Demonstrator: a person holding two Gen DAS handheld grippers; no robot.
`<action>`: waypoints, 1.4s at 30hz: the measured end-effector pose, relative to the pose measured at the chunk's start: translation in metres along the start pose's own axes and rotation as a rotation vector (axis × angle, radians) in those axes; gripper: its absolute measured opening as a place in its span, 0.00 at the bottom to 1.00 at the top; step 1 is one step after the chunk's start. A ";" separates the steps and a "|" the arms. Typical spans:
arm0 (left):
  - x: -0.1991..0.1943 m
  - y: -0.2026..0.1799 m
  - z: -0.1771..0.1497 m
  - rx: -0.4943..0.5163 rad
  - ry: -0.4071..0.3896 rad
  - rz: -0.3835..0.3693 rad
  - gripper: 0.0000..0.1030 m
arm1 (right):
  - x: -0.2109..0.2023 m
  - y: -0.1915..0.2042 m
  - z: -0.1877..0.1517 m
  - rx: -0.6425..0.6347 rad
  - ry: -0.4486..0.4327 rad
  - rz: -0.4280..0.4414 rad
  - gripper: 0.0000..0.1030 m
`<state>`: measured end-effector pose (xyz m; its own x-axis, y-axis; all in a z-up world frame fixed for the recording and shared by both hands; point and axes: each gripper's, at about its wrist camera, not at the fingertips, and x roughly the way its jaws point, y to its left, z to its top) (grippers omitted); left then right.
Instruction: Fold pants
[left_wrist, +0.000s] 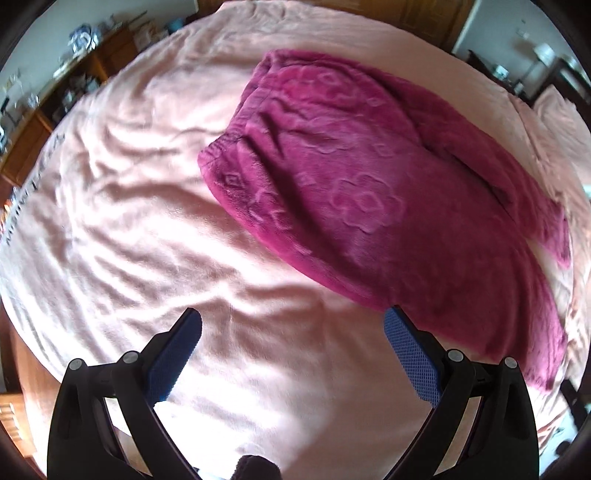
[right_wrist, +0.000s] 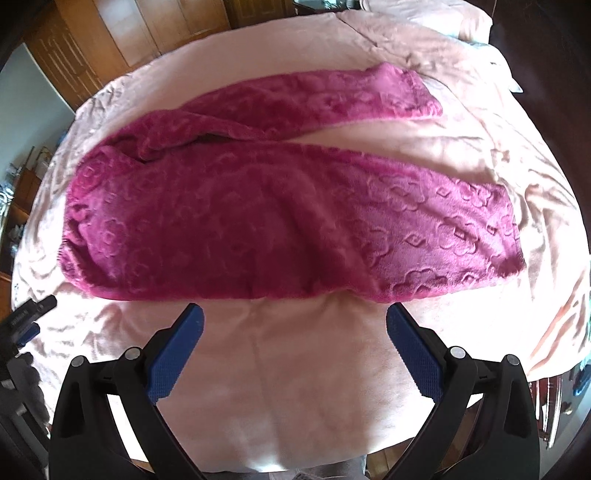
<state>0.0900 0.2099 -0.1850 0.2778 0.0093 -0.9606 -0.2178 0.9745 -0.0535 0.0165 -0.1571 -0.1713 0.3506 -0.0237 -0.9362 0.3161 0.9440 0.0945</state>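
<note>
Magenta fleece pants (left_wrist: 369, 192) with an embossed flower pattern lie spread flat on a pink blanket (left_wrist: 147, 206). In the left wrist view the waistband is at the upper left and the legs run to the lower right. My left gripper (left_wrist: 291, 325) is open and empty, above the blanket just short of the pants' near edge. In the right wrist view the pants (right_wrist: 229, 221) lie across the frame, waist at left, the two legs apart at right. My right gripper (right_wrist: 295, 321) is open and empty, just short of the near leg's edge.
The pink blanket (right_wrist: 295, 387) covers a bed. Wooden cabinets (right_wrist: 92, 48) stand beyond it, and a cluttered wooden dresser (left_wrist: 55, 99) is at the left. The left gripper's tip (right_wrist: 33, 310) shows at the right wrist view's left edge.
</note>
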 end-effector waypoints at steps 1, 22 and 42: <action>0.009 0.008 0.007 -0.021 0.010 -0.004 0.95 | 0.005 -0.001 0.000 0.006 0.007 -0.010 0.97; 0.136 0.109 0.108 -0.432 0.092 -0.117 0.84 | 0.081 -0.060 -0.024 0.101 0.139 -0.222 0.97; 0.131 0.116 0.088 -0.517 0.119 -0.307 0.15 | 0.088 -0.278 -0.048 0.745 0.120 -0.063 0.92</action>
<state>0.1834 0.3436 -0.2927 0.2999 -0.3090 -0.9025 -0.5781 0.6937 -0.4296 -0.0827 -0.4060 -0.2956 0.2269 0.0060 -0.9739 0.8594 0.4692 0.2031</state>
